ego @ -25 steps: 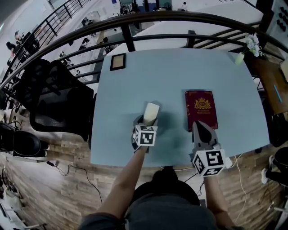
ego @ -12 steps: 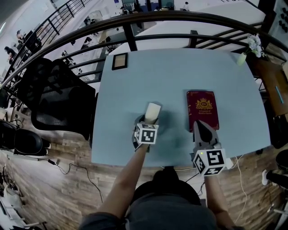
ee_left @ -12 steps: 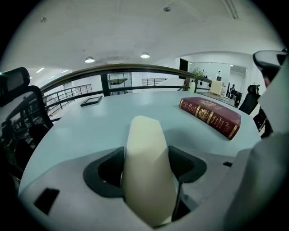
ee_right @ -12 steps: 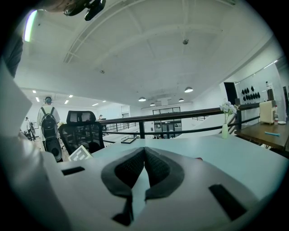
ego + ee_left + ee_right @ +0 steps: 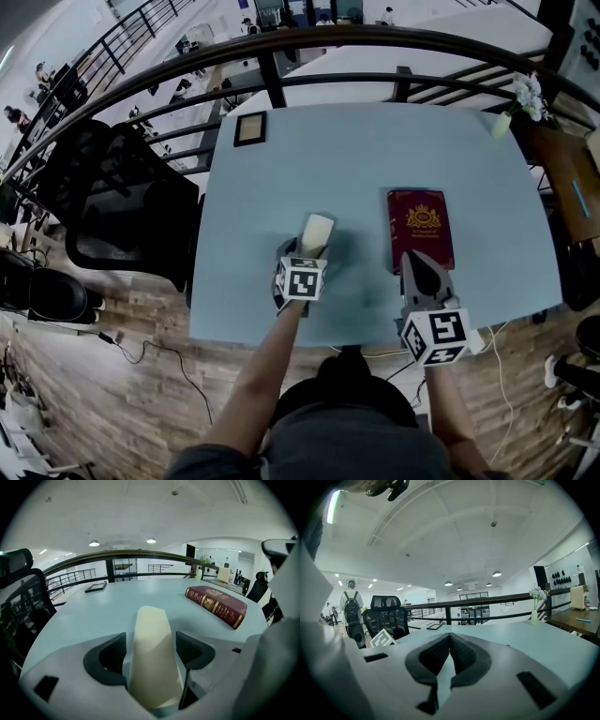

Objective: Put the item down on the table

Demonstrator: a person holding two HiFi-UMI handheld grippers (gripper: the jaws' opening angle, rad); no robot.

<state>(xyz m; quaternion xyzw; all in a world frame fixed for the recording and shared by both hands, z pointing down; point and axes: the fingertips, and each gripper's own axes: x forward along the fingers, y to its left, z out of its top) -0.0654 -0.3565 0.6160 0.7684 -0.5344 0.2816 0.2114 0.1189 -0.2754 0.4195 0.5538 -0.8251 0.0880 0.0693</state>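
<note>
Over the counter (image 5: 356, 159), toward its near edge, a cream block (image 5: 316, 232) is gripped btwn the fingers of the left gripper (image 5: 152, 657) and held low. Contact w/ the surface can't be told. If let go before it's seated, the block could tip or roll. The right gripper (image 5: 450, 654) is closed on nothing, near the red book (image 5: 420, 225), which could get nudged.
</note>
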